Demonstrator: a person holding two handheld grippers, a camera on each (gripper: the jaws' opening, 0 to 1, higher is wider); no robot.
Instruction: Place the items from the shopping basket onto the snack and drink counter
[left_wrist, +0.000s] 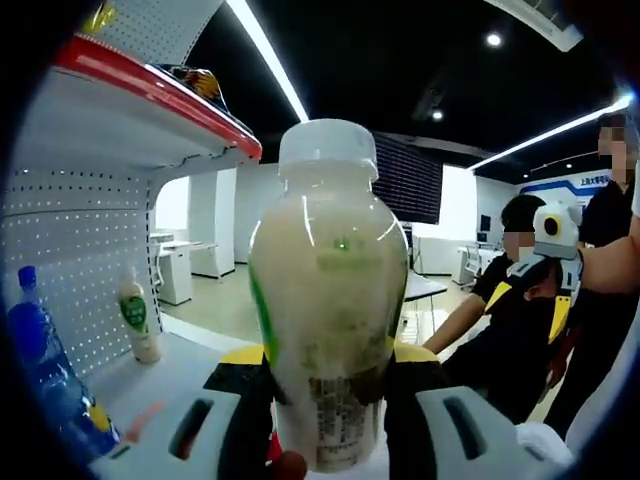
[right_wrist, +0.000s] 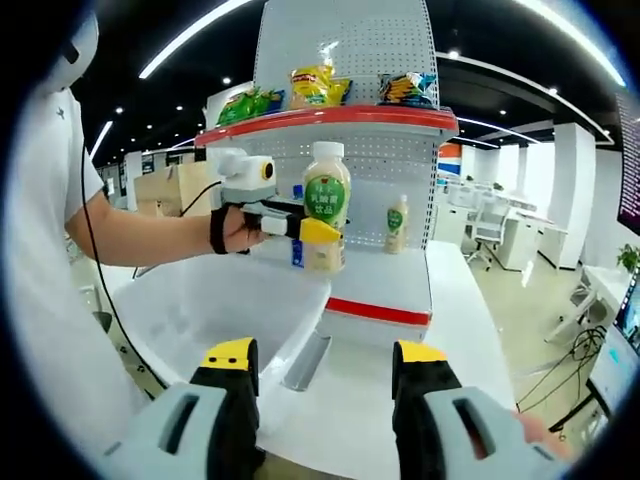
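White plastic fills my right gripper view at the left: the empty shopping basket (right_wrist: 215, 315) sits against the white counter with the red-edged shelf (right_wrist: 400, 290). Above it my left gripper (right_wrist: 310, 232) clamps a pale milky drink bottle with a white cap and green label (right_wrist: 326, 205), held upright over the counter's lower shelf. A second, smaller green-labelled bottle (right_wrist: 397, 224) stands further right on that shelf, and snack bags (right_wrist: 318, 86) sit on top. My right gripper (right_wrist: 325, 375) has its yellow-tipped jaws spread wide, holding nothing.

In my left gripper view, a blue bottle (left_wrist: 45, 375) stands at the left.
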